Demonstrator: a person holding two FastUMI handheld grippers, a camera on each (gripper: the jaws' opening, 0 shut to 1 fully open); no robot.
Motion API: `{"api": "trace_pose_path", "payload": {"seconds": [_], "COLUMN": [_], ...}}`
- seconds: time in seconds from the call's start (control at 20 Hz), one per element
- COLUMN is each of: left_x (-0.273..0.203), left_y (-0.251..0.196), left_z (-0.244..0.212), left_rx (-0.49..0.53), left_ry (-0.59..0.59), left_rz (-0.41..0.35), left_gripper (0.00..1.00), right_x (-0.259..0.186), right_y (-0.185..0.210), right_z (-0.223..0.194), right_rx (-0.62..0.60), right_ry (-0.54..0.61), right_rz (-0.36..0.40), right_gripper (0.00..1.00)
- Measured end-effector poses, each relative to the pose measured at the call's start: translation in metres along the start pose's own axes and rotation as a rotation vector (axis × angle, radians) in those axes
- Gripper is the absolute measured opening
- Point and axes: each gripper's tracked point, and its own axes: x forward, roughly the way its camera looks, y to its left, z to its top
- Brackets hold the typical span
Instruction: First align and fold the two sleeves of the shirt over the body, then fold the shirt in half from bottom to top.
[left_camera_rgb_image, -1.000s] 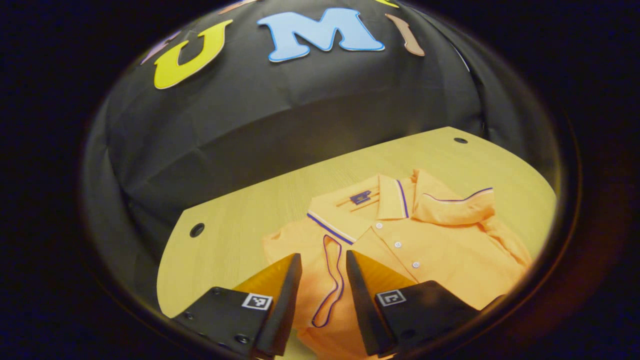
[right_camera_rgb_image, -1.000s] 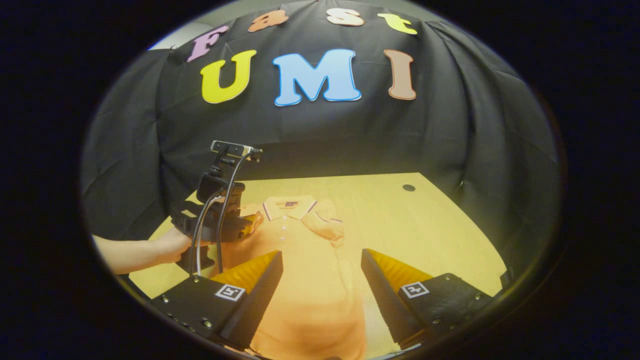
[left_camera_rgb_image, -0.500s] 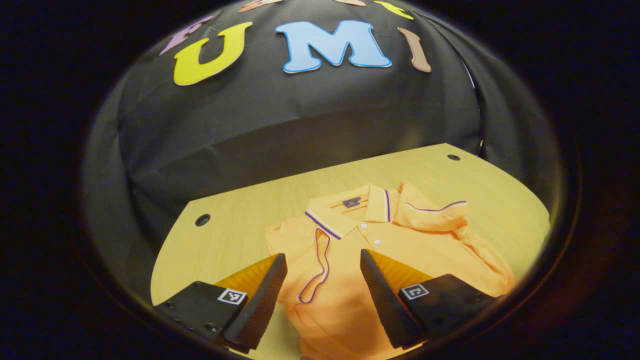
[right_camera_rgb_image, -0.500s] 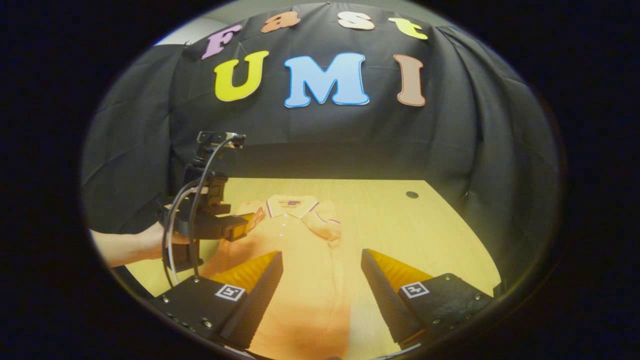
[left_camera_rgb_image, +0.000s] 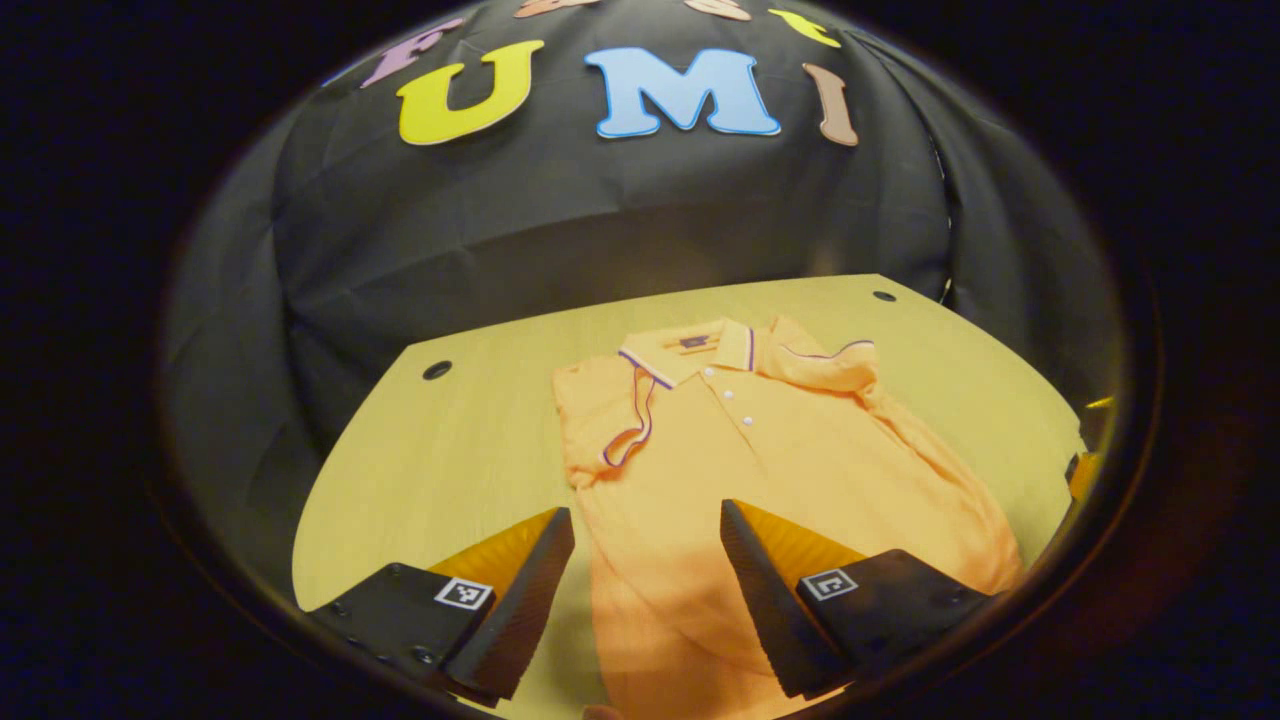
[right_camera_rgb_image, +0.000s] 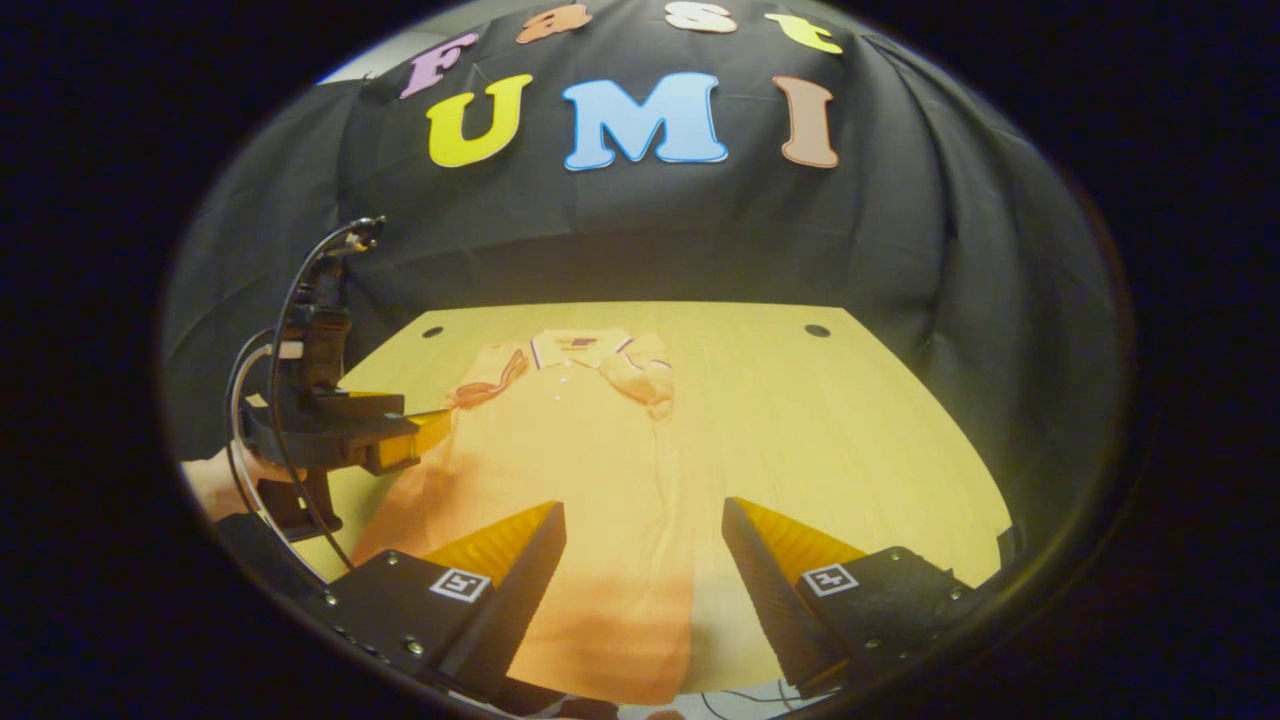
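Shirt (left_camera_rgb_image: 760, 450): flat, collar away from you, on the table (left_camera_rgb_image: 450, 450), both sleeves already folded onto its body; your left gripper (left_camera_rgb_image: 640, 590) and right gripper (right_camera_rgb_image: 645, 590) hover wide and empty near its hem, probably placed for the bottom-to-top fold.

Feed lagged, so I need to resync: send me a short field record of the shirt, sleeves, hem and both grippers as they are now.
shirt: orange polo, face up on the wooden table, collar toward the booth wall
sleeves: both folded in over the body, the one on the left gripper's side and the other
bottom fold: not yet done, hem at the near edge
left gripper: open, holding nothing, above the lower body
right gripper: open, holding nothing, above the hem area
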Motion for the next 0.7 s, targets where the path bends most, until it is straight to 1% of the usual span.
{"api": "trace_pose_path", "payload": {"seconds": [0.05, 0.1, 0.15, 0.3, 0.35, 0.4, 0.5, 0.6, 0.65, 0.7], "left_x": [-0.010, -0.018, -0.027, -0.054, -0.063, -0.071, -0.086, -0.103, -0.111, -0.119], "left_y": [-0.003, -0.005, -0.006, -0.009, -0.011, -0.011, -0.012, -0.014, -0.013, -0.011], "left_z": [-0.008, -0.016, -0.023, -0.045, -0.054, -0.063, -0.084, -0.106, -0.116, -0.124], "left_rx": [-0.011, -0.016, -0.018, -0.040, -0.047, -0.052, -0.063, -0.075, -0.078, -0.076], "left_ry": [0.007, 0.016, 0.022, 0.044, 0.054, 0.064, 0.091, 0.121, 0.135, 0.146], "left_rz": [-0.007, -0.008, -0.007, -0.008, -0.006, -0.003, 0.002, -0.003, -0.004, -0.003], "left_gripper": [0.96, 0.92, 1.00, 0.96, 0.96, 1.00, 0.96, 0.92, 0.96, 0.97], "right_x": [-0.003, -0.005, -0.007, -0.012, -0.014, -0.015, -0.017, -0.019, -0.021, -0.022], "right_y": [-0.001, 0.000, 0.000, -0.001, 0.000, 0.001, 0.001, -0.002, -0.004, -0.004], "right_z": [-0.006, -0.012, -0.016, -0.031, -0.037, -0.044, -0.061, -0.079, -0.090, -0.100], "right_rx": [-0.002, -0.003, -0.005, -0.016, -0.018, -0.017, -0.017, -0.024, -0.024, -0.019], "right_ry": [0.008, 0.014, 0.021, 0.041, 0.054, 0.067, 0.102, 0.143, 0.168, 0.194], "right_rz": [0.001, 0.003, 0.008, 0.018, 0.025, 0.032, 0.045, 0.041, 0.039, 0.038], "right_gripper": [0.97, 0.97, 0.97, 0.97, 0.97, 0.97, 0.97, 0.97, 0.97, 0.97]}}
